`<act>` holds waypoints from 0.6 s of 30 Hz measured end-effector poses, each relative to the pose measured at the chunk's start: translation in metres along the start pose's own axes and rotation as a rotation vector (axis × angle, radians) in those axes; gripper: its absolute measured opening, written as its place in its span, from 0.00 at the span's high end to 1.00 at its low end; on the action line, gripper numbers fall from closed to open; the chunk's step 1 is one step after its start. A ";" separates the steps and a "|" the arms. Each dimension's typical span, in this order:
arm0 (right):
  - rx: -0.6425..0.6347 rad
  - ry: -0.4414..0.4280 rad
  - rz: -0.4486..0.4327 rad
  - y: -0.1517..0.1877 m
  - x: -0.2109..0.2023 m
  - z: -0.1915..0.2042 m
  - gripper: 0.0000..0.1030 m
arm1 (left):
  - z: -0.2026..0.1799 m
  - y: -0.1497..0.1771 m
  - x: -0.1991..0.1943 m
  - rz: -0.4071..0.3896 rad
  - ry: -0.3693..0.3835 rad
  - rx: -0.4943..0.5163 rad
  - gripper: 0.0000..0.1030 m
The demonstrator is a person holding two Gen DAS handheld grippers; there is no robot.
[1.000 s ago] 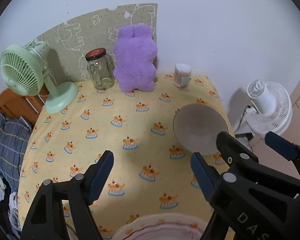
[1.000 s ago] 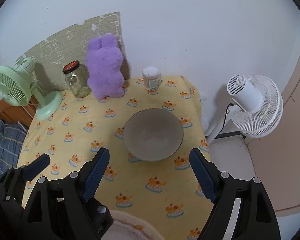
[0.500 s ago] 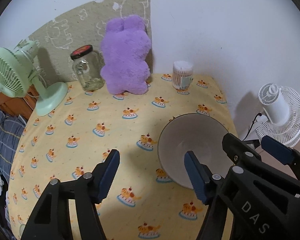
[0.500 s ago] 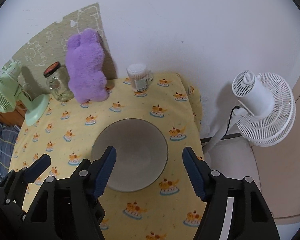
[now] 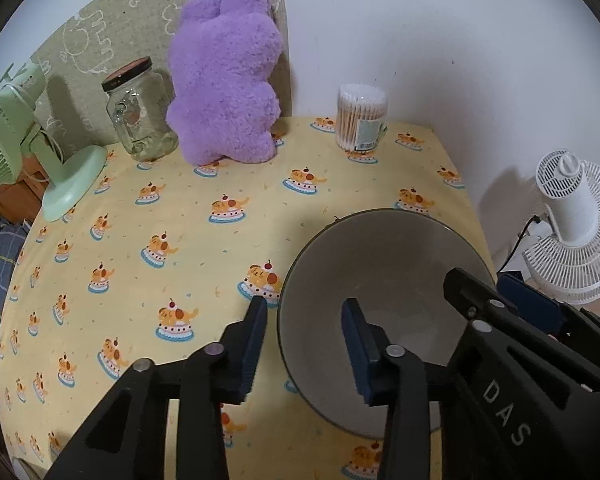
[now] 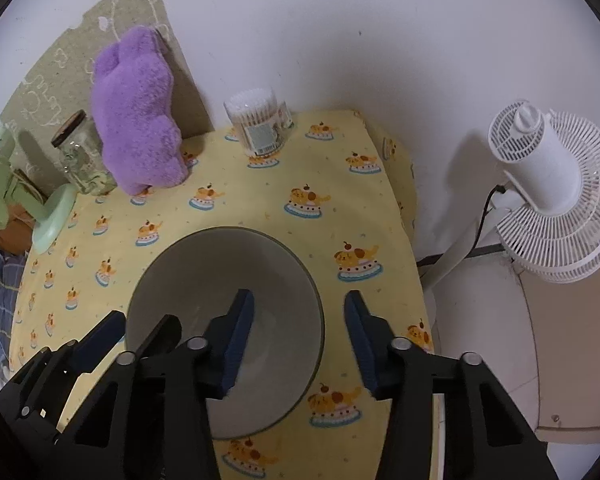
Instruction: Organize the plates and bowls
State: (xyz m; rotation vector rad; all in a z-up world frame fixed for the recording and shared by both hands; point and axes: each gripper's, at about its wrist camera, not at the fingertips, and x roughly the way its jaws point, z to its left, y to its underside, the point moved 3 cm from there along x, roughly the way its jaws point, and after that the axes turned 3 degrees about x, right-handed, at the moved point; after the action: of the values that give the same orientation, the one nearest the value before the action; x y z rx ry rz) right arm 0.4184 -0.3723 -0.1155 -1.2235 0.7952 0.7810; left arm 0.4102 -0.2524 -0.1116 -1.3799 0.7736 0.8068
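Observation:
A grey bowl [image 5: 384, 268] stands upright on the yellow patterned tablecloth [image 5: 180, 240] near the table's right edge; it also shows in the right wrist view [image 6: 220, 272]. My left gripper [image 5: 304, 344] is open and straddles the bowl's left rim, one finger inside, one outside. My right gripper [image 6: 298, 340] is open and straddles the bowl's right rim the same way. Neither pair of jaws has closed on the rim. No plate is in view now.
At the back stand a purple plush toy [image 5: 224, 92], a glass jar [image 5: 140, 116], a cotton swab tub [image 5: 360, 120] and a green desk fan [image 5: 28, 148]. A white floor fan [image 6: 548, 192] stands beyond the table's right edge.
Both grippers moved forward and down to the bowl and narrowed somewhat, now straddling its rims. The plate at the bottom edge earlier has left the view.

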 end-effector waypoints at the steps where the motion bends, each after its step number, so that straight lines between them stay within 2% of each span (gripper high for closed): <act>1: 0.002 0.002 0.004 -0.001 0.003 -0.001 0.60 | -0.001 0.000 0.002 0.002 0.001 0.000 0.69; 5: -0.002 0.003 0.012 -0.003 0.011 -0.003 0.67 | -0.003 -0.002 0.009 0.004 -0.013 0.010 0.73; 9: -0.018 0.000 0.016 -0.005 0.017 -0.001 0.80 | -0.002 -0.003 0.015 0.011 -0.020 0.013 0.76; 18: -0.010 0.006 0.024 -0.005 0.016 -0.001 0.80 | -0.004 -0.004 0.018 0.025 -0.046 0.025 0.78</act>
State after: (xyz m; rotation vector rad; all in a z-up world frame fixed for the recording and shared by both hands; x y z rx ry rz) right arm 0.4305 -0.3730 -0.1276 -1.2279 0.8133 0.8024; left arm 0.4229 -0.2555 -0.1257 -1.3280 0.7639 0.8427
